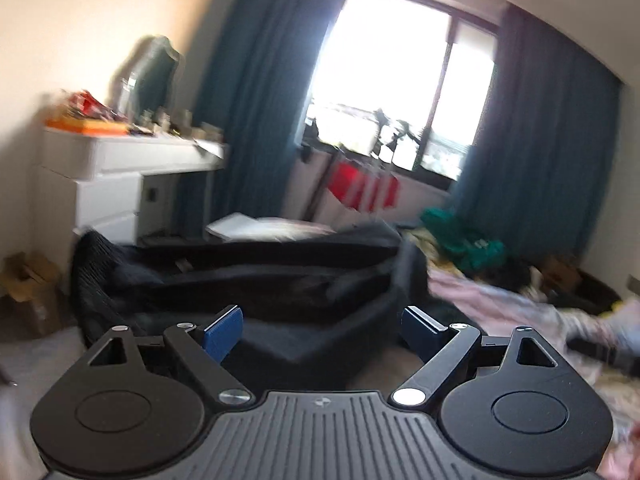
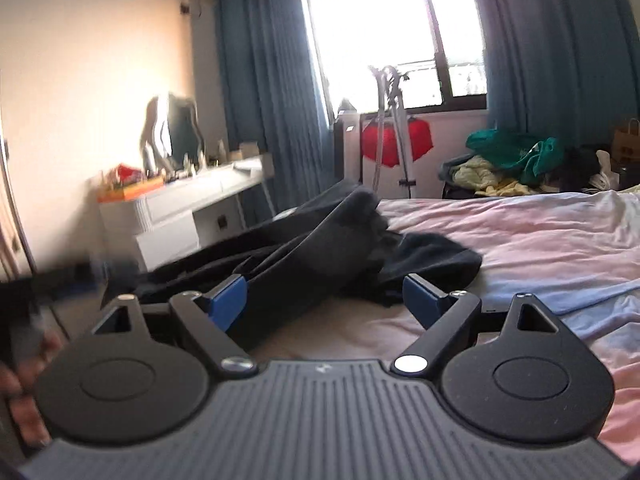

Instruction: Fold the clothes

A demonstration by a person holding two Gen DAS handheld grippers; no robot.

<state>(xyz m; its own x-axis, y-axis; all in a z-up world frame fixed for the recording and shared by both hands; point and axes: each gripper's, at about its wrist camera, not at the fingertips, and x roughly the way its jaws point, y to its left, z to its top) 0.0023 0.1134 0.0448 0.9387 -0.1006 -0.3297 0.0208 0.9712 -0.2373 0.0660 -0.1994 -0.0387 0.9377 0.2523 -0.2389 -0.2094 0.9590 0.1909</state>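
Observation:
A dark navy garment (image 1: 256,280) lies rumpled on the bed, spread wide in front of my left gripper (image 1: 322,330). The left gripper is open, its blue pads wide apart, just short of the cloth's near edge. In the right wrist view the same dark garment (image 2: 340,240) lies crumpled on the pink sheet (image 2: 540,232). My right gripper (image 2: 324,300) is open and empty, with the garment's near fold lying between and just beyond its fingers.
A pile of green and yellow clothes (image 2: 516,160) lies at the bed's far side. A white dresser (image 2: 180,208) with clutter stands left by the wall. A red item on a stand (image 2: 396,140) is under the window, flanked by blue curtains (image 2: 268,80).

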